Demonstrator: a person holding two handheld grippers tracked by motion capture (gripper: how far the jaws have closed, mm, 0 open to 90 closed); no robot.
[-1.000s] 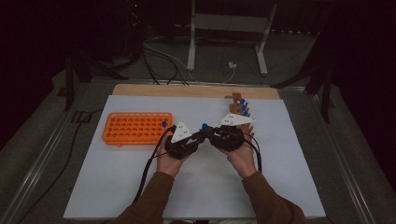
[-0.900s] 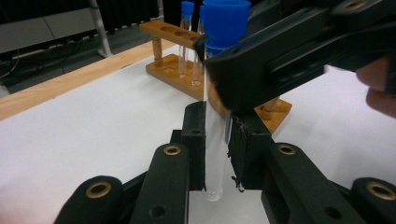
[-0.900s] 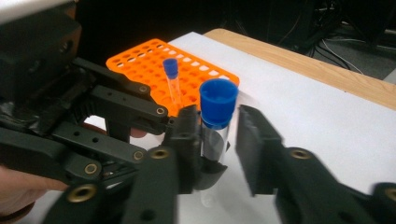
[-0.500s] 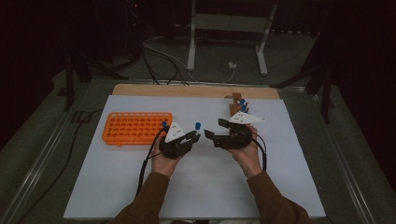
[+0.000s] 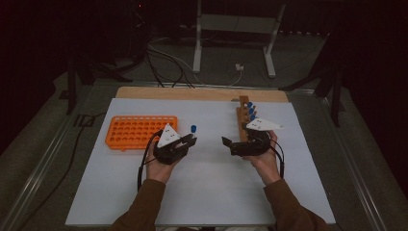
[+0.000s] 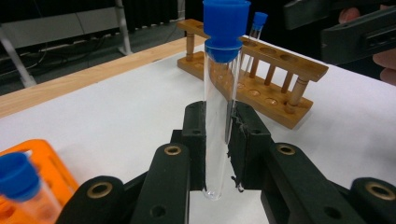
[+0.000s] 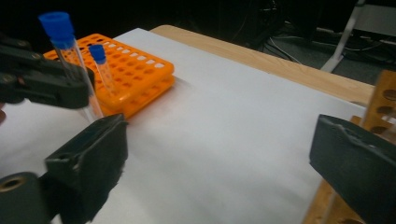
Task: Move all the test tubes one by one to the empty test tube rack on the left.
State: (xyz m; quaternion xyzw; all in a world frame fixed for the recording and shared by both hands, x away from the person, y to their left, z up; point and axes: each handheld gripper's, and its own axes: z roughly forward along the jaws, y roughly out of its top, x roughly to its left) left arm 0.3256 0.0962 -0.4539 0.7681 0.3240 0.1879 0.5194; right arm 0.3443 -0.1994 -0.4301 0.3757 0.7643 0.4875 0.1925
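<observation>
At desk centre, your left hand-held gripper clamps the blue-capped test tube upright, while your right hand-held gripper, its jaws just opened wide and empty, pulls away toward three o'clock. Handover done, you likely carry the tube toward the orange rack at nine o'clock, away from the wooden rack.

On the surface before you: tube tray at left, wooden rack at right, well apart. Your left claw, just right of the tray, holds a capped tube upright; your right claw sits beside the rack.
</observation>
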